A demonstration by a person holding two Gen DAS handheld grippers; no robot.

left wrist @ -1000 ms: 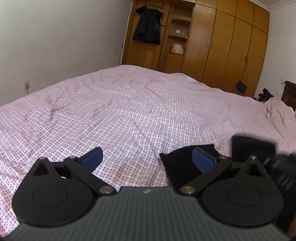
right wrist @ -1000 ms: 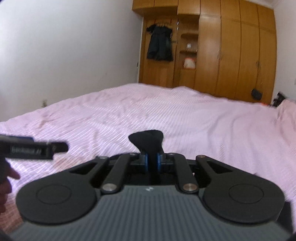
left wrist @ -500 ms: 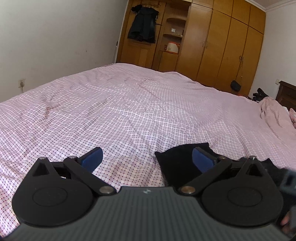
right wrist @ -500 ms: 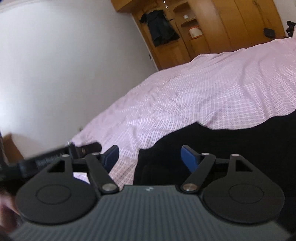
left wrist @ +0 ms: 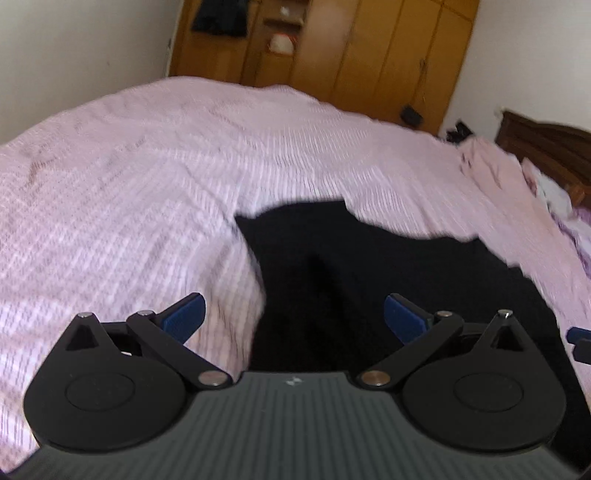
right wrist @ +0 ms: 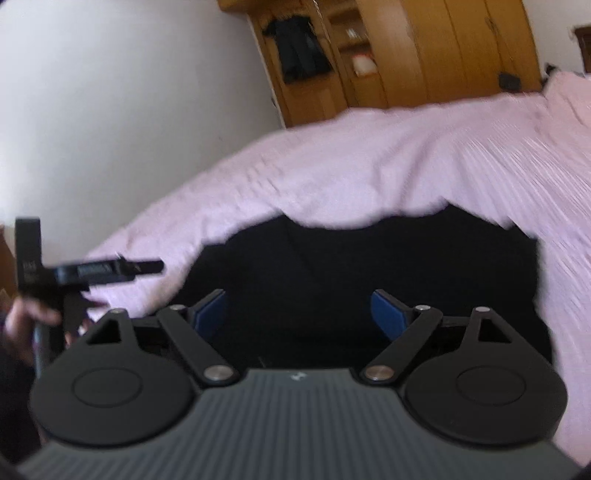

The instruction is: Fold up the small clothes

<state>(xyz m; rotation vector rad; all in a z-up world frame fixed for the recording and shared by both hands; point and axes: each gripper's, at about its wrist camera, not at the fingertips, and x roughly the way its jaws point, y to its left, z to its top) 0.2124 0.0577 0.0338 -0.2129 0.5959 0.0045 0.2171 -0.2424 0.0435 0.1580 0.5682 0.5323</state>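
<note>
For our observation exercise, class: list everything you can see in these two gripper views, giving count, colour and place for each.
garment: one, black, spread on the bed before both grippers.
bedsheet: one, pink checked, covering the bed.
wardrobe: one, brown wood, along the far wall.
coat: one, black, hanging on the wardrobe.
bag: one, small, black, hanging low by the wardrobe.
headboard: one, dark wood, far right.
left gripper: one, black with blue pads, jaws open over the garment's left edge.
right gripper: one, black with blue pads, jaws open over the garment.
</note>
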